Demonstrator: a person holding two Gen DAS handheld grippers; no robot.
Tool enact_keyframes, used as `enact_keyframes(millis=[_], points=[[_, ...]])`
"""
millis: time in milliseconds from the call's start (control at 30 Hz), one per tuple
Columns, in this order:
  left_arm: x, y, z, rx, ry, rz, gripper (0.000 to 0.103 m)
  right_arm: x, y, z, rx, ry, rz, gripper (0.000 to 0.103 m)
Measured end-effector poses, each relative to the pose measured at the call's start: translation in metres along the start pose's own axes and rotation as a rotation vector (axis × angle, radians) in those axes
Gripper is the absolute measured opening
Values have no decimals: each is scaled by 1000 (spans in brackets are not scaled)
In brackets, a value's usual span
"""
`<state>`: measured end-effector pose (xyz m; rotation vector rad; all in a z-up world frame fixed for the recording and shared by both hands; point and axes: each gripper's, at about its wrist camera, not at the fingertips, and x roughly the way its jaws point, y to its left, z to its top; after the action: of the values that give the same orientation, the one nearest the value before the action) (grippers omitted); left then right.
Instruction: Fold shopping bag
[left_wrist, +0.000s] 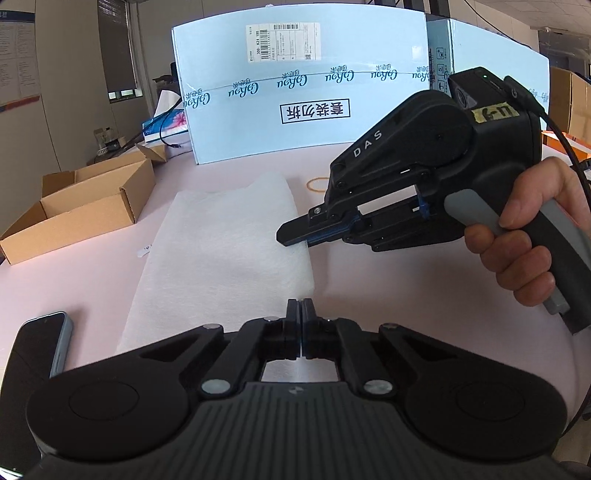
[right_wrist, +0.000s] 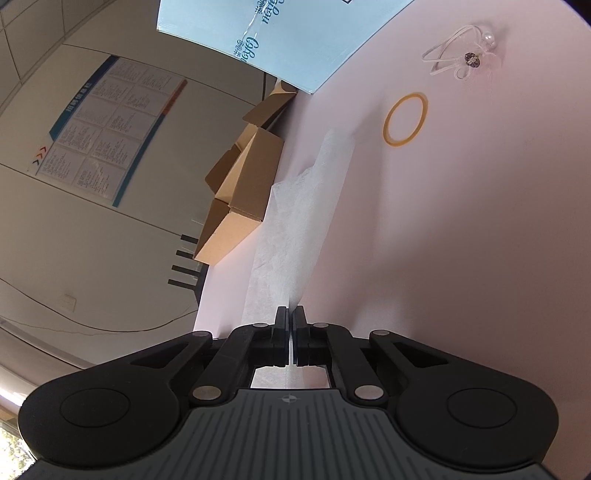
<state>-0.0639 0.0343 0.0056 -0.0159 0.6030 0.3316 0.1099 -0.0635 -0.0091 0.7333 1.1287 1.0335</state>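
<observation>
On a pale pink counter (left_wrist: 388, 295) in an office, we see the white shopping bag (left_wrist: 229, 251) lying flat as a long strip. Both jaws are closed on its right edge: left hand-held gripper (left_wrist: 300, 306) at the near corner, right hand-held gripper (left_wrist: 295, 236) midway, presumably to lift that side over. The big box (left_wrist: 295, 92) reads "套装勿拆"; the right one's housing reads "DAS".

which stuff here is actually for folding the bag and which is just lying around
For the job:
white bag
left tongs, shut on its near corner
right tongs, shut on its right edge

Lying about:
open brown box
phone
rubber band
big blue box
tissue pack
</observation>
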Motion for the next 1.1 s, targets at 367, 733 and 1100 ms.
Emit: enact_keyframes(millis=[367,733,1100], points=[[2,-59,37,62,-67,-244,1,-92,-14,7,9,-177,-64,2],[22,-128,49,168,-2,-401,2,-169,-52,-15,31,-313,-195,4],[0,-80,55,39,-32,-399,47,-192,-16,-19,-265,-395,-311,18]])
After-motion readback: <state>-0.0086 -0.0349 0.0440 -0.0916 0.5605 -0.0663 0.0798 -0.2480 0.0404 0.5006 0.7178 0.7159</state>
